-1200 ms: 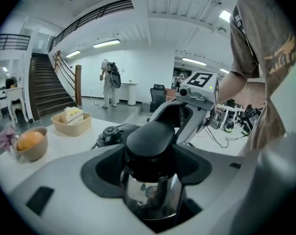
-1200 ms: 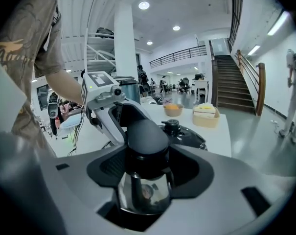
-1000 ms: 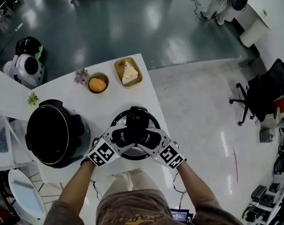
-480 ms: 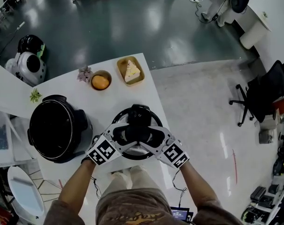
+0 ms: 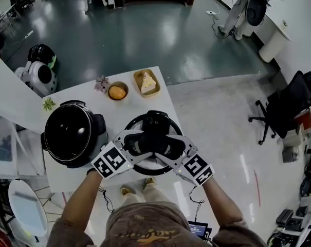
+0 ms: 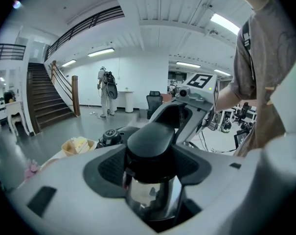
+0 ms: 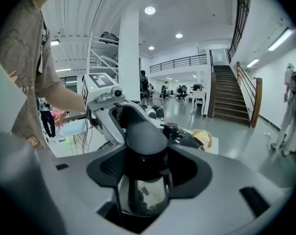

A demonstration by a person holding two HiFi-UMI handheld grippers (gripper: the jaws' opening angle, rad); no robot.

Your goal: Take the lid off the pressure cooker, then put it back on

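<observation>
In the head view the round pressure cooker lid [image 5: 156, 125], black with a steel rim, hangs in the air above the white table [image 5: 114, 112]. My left gripper [image 5: 137, 145] and right gripper [image 5: 168, 147] clamp its black central handle from opposite sides. The left gripper view shows the left gripper [image 6: 150, 173] shut on the handle [image 6: 151, 143]. In the right gripper view the right gripper [image 7: 143, 175] holds the same handle [image 7: 145, 138]. The open cooker pot [image 5: 73, 133], black inside, stands on the table left of the lid.
At the table's far end stand a bowl with an orange [image 5: 117, 91], a tray with a cake slice [image 5: 147, 83] and a small flower [image 5: 101, 83]. A small plant [image 5: 48, 104] sits by the pot. A white chair [image 5: 26, 210] is at lower left.
Both grippers have risen together with the lid between them; it now looks larger and nearer in the head view. The pot stays on the table.
</observation>
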